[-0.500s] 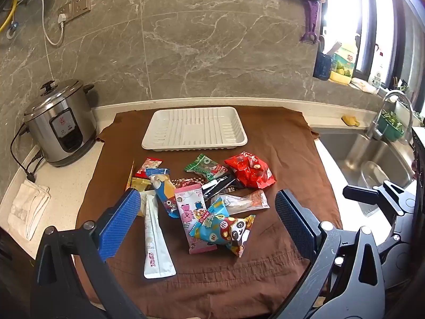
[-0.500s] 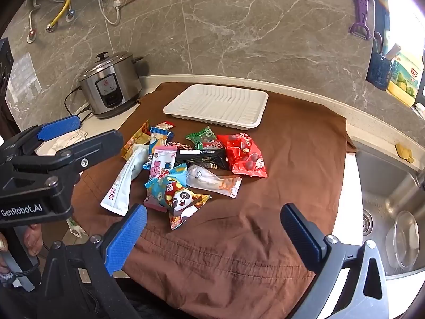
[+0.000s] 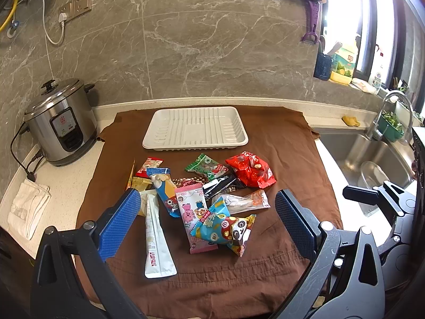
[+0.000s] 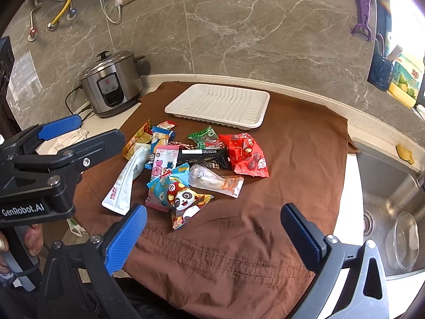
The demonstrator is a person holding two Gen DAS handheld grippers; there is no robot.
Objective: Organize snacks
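Note:
A pile of snack packets lies on a brown cloth [image 3: 289,143]: a panda packet [image 3: 228,230] [image 4: 183,199], a pink packet [image 3: 194,207], a long white pouch [image 3: 155,236] [image 4: 124,180], a red bag [image 3: 251,170] [image 4: 247,154], a green packet [image 3: 205,166] and a clear packet [image 3: 244,200]. A white tray [image 3: 195,129] [image 4: 220,105] stands empty behind the pile. My left gripper [image 3: 207,223] is open, above the near side of the pile. My right gripper [image 4: 212,235] is open, above bare cloth nearer than the pile.
A steel rice cooker [image 3: 59,122] [image 4: 113,83] stands left of the cloth with a folded white towel [image 3: 26,208] in front. A sink [image 3: 372,159] with a clear bowl [image 4: 403,240] lies to the right. A marble wall is behind.

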